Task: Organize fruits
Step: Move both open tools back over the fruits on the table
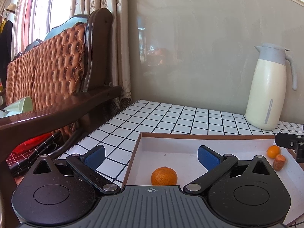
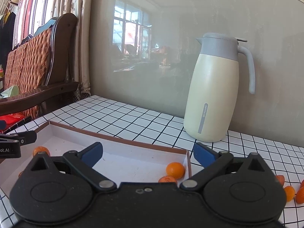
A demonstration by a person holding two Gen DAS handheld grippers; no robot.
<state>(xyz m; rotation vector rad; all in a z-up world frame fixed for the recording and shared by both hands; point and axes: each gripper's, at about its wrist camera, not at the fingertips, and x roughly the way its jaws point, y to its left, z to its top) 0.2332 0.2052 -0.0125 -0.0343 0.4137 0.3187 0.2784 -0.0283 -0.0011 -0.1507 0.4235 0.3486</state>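
Note:
A shallow tray (image 1: 190, 135) with a brown rim and a white floor lies on the tiled tabletop. My left gripper (image 1: 152, 156) is open over its left part. A mandarin (image 1: 164, 176) rests on the tray floor low between the blue pads, which do not touch it. My right gripper (image 2: 148, 155) is open over the tray's (image 2: 117, 139) right end with nothing between its pads. Two mandarins (image 2: 175, 170) (image 2: 167, 179) lie in the tray's right corner, and another mandarin (image 2: 40, 150) lies at its left. Three more small fruits (image 2: 288, 192) sit on the tiles outside the tray.
A cream and grey thermos jug (image 2: 212, 95) stands against the wall behind the tray. A wooden sofa (image 1: 57, 72) with a brown quilted back stands off the table's left edge. White tiles (image 1: 161, 117) stretch between tray and wall.

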